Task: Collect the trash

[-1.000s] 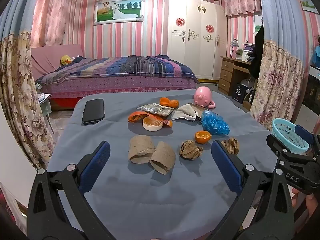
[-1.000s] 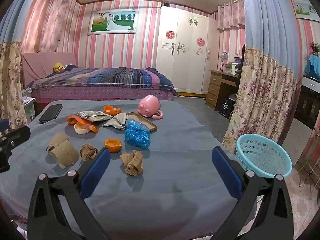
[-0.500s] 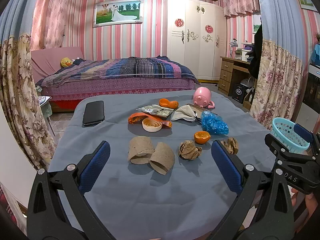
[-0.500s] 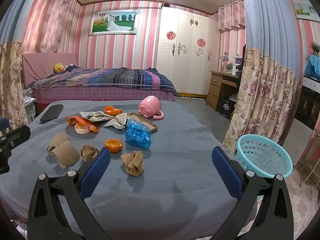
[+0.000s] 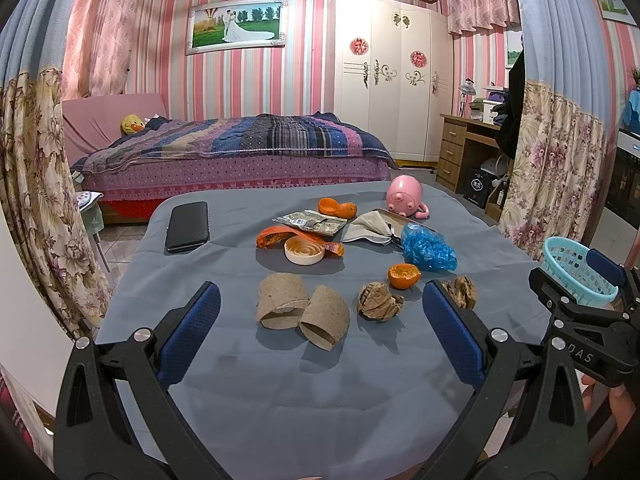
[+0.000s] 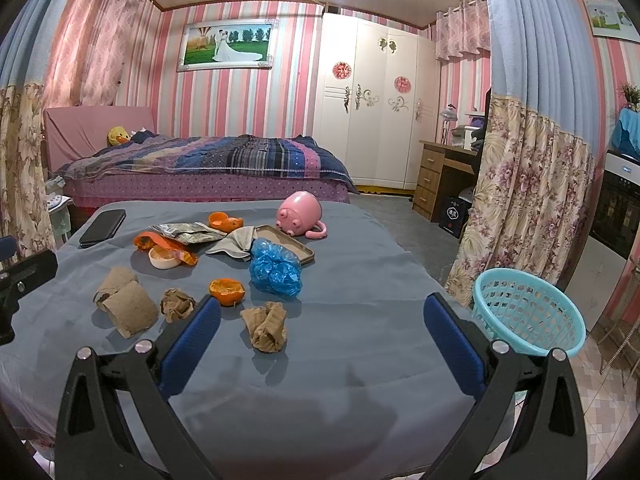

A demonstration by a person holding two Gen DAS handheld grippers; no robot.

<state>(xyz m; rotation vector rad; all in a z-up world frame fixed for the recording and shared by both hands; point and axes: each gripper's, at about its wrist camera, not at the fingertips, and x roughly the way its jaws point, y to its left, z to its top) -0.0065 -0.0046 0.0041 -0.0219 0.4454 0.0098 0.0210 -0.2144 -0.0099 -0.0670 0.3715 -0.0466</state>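
Both the left gripper (image 5: 320, 336) and right gripper (image 6: 322, 338) hover with jaws apart, empty. Trash litters the tabletop (image 6: 360, 380); the basket (image 6: 528, 312) stands off its edge at three o'clock. The crumpled paper (image 6: 266, 326) could slip free mid-carry.

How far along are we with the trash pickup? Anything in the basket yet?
Nothing looks done: the turquoise basket shows no trash inside. Nothing is in hand; the left gripper and right gripper hover with jaws open. Left: cardboard tubes, crumpled paper, orange peel, blue plastic bag, all lying on the table.
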